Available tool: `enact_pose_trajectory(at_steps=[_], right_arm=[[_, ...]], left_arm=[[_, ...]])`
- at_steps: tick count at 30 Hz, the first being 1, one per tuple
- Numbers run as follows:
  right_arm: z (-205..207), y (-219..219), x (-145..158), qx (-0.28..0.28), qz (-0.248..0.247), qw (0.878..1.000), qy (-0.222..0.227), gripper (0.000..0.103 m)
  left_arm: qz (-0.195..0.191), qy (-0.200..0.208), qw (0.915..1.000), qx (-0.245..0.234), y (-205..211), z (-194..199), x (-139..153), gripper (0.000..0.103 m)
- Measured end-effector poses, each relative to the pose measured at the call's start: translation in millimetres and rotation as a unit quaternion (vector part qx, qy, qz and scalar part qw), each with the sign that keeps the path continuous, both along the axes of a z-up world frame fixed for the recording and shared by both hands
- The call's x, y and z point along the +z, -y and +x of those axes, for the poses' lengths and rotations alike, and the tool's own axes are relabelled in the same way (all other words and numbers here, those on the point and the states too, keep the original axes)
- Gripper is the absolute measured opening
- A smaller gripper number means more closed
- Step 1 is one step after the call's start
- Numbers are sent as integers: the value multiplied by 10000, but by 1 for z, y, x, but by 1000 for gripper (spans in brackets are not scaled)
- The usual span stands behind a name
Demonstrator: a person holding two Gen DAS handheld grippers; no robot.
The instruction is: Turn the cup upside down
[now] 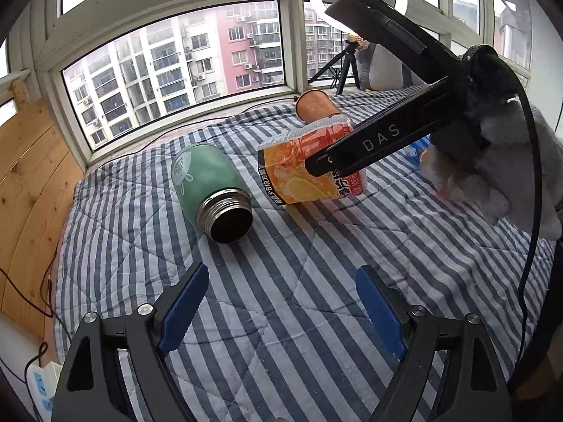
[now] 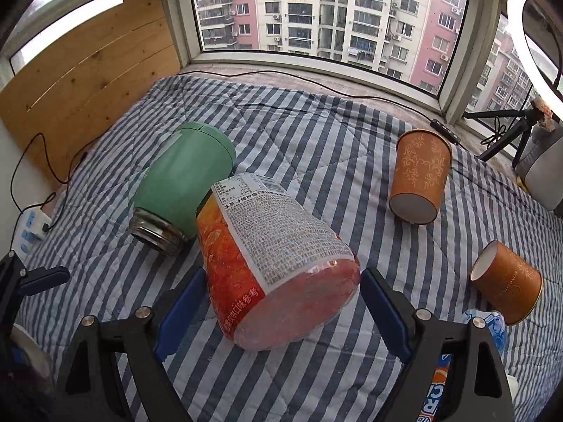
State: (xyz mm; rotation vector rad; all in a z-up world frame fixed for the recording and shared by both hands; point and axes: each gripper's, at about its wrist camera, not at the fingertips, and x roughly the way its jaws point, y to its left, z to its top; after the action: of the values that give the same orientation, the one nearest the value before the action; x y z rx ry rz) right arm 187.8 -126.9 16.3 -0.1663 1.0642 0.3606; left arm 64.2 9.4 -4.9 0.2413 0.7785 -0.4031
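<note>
- As the right gripper (image 2: pixel 281 313) sits around the orange cup (image 2: pixel 278 267), the step in hand looks like the grasp before the flip; the cup leans on its side on the striped quilt (image 2: pixel 316 130), with its wide end toward the camera.
- The blue pads (image 2: pixel 179 313) stand on either side of the cup with a small gap showing (at least on the right side), so I judge the jaws spread and not yet pressing; whether the left pad touches the cup I cannot tell.
- The left gripper (image 1: pixel 281 316) is wide apart and holds nothing; it hovers over bare quilt, on the near side of the cup.
- Taking the cup as landmark: the green flask (image 2: pixel 183 186) lies just beside it, to its left, perhaps touching; one paper cup (image 2: pixel 420 176) lies well apart beyond it to the right, and another one (image 2: pixel 506 285) lies to its right, both on their sides.
- The next move, I think, calls for closing on the cup without crushing the thin wall, then lifting clear of the flask and turning the wrist until the mouth faces down.
- The quilt is soft, so the cup may tip when set down.
</note>
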Motion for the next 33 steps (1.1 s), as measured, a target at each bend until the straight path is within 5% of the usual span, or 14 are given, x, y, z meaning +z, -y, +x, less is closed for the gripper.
enact_pose_trajectory(at_steps=[5,13,18,26,28,30,33], right_arm=[[-51,1,-1,87,22,9999,-116,86],[-116,4,2,389,794,9960,85,86],[-133,45,4,249,1689,9850,235,87],[-140,99,-5,14,2456,9680,513,87],[-134,106,-8,-34,2605,9644,458,80],[-126,106,-10,-62,2636,9639,371,57],[-112,105,-14,-112,2644,9639,281,51]], left_arm=[[62,59,10000,-47,11,-23,-3,88],[181,278,9992,-229,38,-68,-16,88],[222,455,9986,-120,50,-88,-19,88],[667,763,9944,-303,92,-113,-16,88],[680,704,9946,-332,100,-112,-20,88],[659,630,9952,-354,107,-109,-24,87],[493,448,9972,-328,112,-101,-27,82]])
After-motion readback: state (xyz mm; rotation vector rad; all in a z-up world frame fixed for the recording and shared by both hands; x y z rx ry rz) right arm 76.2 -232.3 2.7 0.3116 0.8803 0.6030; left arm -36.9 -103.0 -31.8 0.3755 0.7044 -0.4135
